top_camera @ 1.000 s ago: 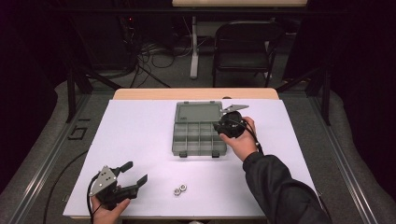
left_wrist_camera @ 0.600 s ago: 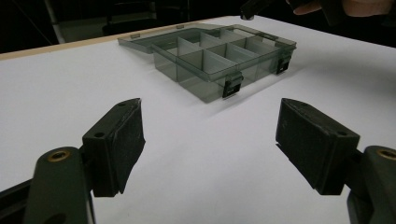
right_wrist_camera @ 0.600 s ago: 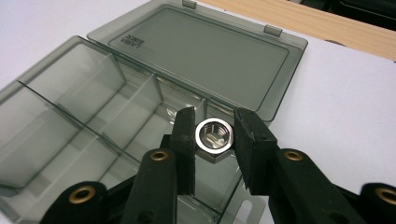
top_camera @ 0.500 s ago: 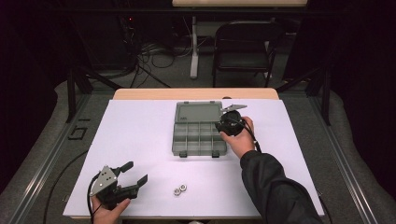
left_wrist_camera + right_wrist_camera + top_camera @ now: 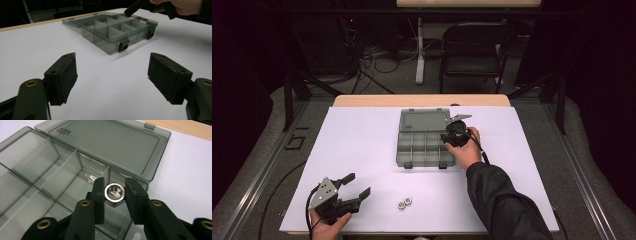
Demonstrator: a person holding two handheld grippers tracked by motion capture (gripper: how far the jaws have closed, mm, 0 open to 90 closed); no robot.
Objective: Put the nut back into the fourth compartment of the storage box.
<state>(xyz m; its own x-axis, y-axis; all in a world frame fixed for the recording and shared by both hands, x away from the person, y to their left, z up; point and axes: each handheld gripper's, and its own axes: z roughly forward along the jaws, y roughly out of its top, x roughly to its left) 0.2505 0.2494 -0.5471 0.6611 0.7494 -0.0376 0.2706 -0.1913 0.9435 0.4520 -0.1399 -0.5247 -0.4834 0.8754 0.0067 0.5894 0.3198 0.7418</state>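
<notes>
Over the far right corner of the organizer box, the right gripper is clamping a shiny hex nut between its two pads, holding it just above one of the compartments next to the hinged lid, which is lying open and flat on the far side of the box. Near the left front edge of the white table, the left gripper is resting in the person's hand with its jaws standing wide apart and nothing between them. Two more nuts are lying side by side on the near part of the table, just right of the left gripper and well apart from the box.
</notes>
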